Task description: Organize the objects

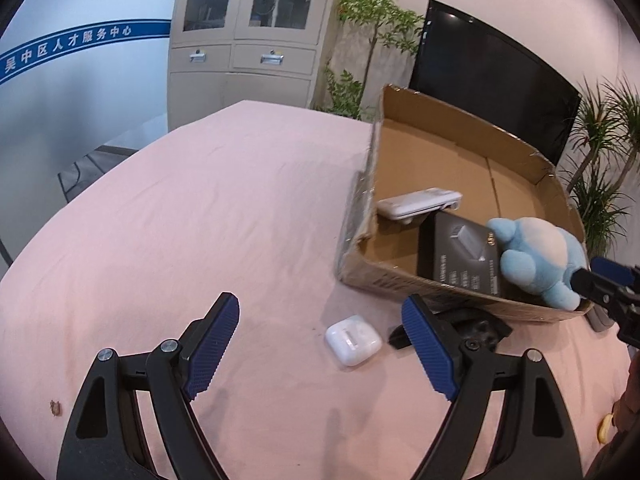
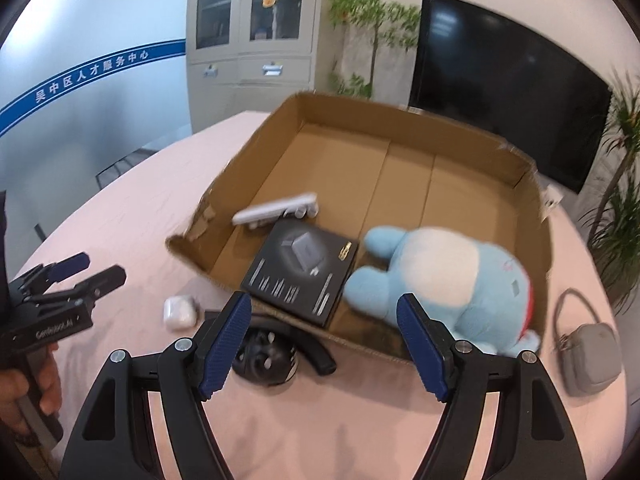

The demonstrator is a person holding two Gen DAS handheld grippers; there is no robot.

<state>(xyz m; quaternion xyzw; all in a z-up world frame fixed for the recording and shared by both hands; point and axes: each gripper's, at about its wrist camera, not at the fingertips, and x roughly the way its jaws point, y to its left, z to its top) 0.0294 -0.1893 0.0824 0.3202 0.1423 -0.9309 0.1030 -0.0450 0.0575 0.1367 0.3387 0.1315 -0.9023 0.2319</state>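
Note:
An open cardboard box [image 2: 472, 148] [image 1: 362, 208] stands on the pink cloth. Inside lie a white device [image 2: 276, 210] [image 1: 418, 204], a black product box [image 2: 300, 276] [image 1: 460, 256] and a blue plush toy [image 2: 440, 276] [image 1: 536, 256]. A white earbud case [image 1: 353, 340] [image 2: 179, 313] lies on the cloth in front of the box. A black round object [image 2: 264, 356] [image 1: 480, 326] lies beside it. My left gripper [image 1: 320, 350] is open and empty, just short of the case. My right gripper [image 2: 324, 346] is open and empty above the box's near wall.
A grey handbag [image 2: 588, 352] lies on the cloth right of the box. A cabinet [image 1: 244, 40], plants [image 1: 360, 48] and a black monitor [image 2: 508, 76] stand behind the table. A small brown stain [image 1: 55, 408] marks the cloth at near left.

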